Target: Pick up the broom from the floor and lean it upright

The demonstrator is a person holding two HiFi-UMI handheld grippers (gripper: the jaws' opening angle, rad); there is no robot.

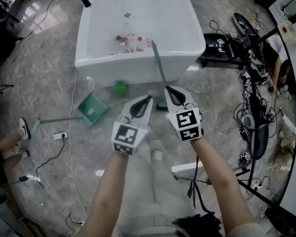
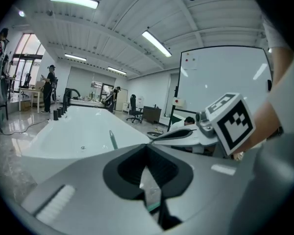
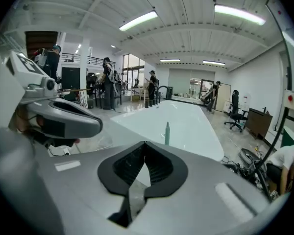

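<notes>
The broom [image 1: 158,63] has a green handle that leans upright against the front wall of the white bathtub [image 1: 138,65]. Its head rests on the floor, partly hidden behind my right gripper. The handle's top shows over the jaws in the left gripper view as the broom tip [image 2: 112,139] and in the right gripper view as the broom tip [image 3: 167,132]. My left gripper [image 1: 149,98] and right gripper [image 1: 166,88] hang side by side just in front of the broom, apart from it. Both are shut with nothing between their jaws: left gripper [image 2: 147,146], right gripper [image 3: 145,144].
A green dustpan [image 1: 92,108] with a long handle lies on the floor at the left, near a power strip [image 1: 60,136] and cables. Bottles [image 1: 130,42] lie in the tub. Stands, cables and gear [image 1: 254,117] crowd the right side. A person's shoe [image 1: 23,127] is at far left.
</notes>
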